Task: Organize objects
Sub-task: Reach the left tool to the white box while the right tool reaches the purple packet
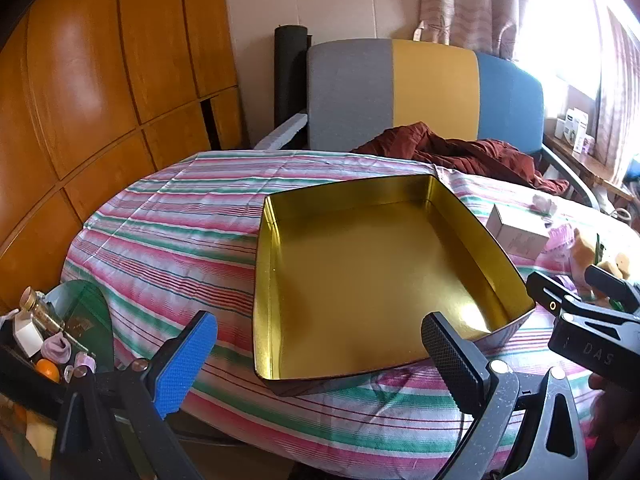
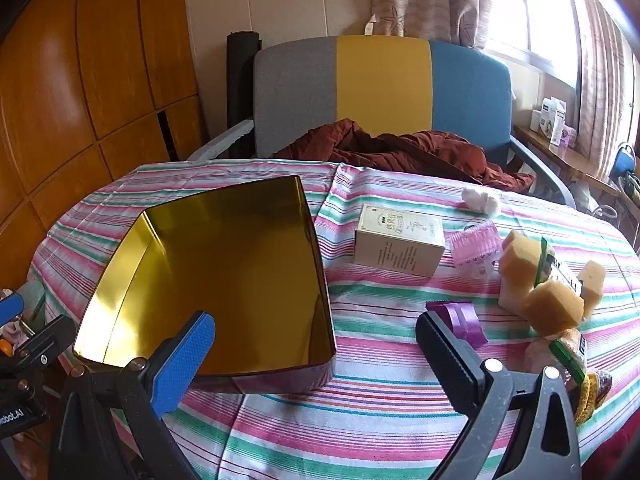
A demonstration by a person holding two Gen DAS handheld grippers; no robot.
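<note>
Both claws, left claw (image 1: 320, 364) and right claw (image 2: 316, 360), gape wide and empty near the gold tin's (image 2: 132, 248) front rim.

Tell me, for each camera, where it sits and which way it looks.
Left wrist: sits on the left tool, looks forward and down at the empty gold tin; own two open fingers show, and the right tool at the right edge.
Right wrist: sits on the right tool, looks at the tin's right side, white box and sponges; own open fingers show.
Shared: tin, white box, striped cloth, chair.
</note>
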